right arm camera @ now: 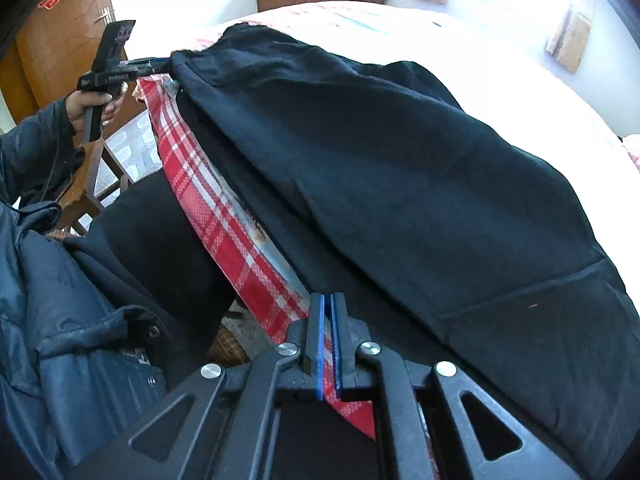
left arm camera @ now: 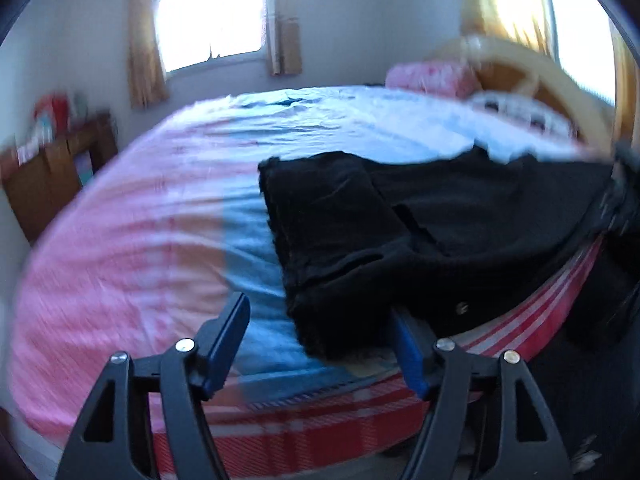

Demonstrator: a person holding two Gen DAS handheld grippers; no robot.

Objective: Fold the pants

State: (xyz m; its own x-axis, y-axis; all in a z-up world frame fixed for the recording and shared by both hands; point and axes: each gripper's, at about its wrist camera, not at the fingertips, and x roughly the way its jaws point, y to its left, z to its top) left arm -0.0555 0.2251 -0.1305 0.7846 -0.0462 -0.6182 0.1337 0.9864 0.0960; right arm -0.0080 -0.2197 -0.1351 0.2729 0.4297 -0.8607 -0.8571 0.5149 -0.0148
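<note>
Two tongs in view. Left tongs: blue pads spread wide, pressing on nothing; a corner of the black pants hangs down between them, its cloth lying over the tip of the right-hand pad. Right tongs: pads drawn together, only a thin slit between; whether cloth is caught at the tips cannot be told, as the tips meet the dark fabric edge. Pants lie folded lengthwise along the near edge of the bed, just ahead of both tongs, running from one to the other. Under the near edge of the pants, a red-and-white plaid sheet hangs down the bed's side. Right wrist view shows the person's hand gripping the left tongs' handle, dark blue jacket sleeve behind it. Left wrist view is motion-blurred.
</note>
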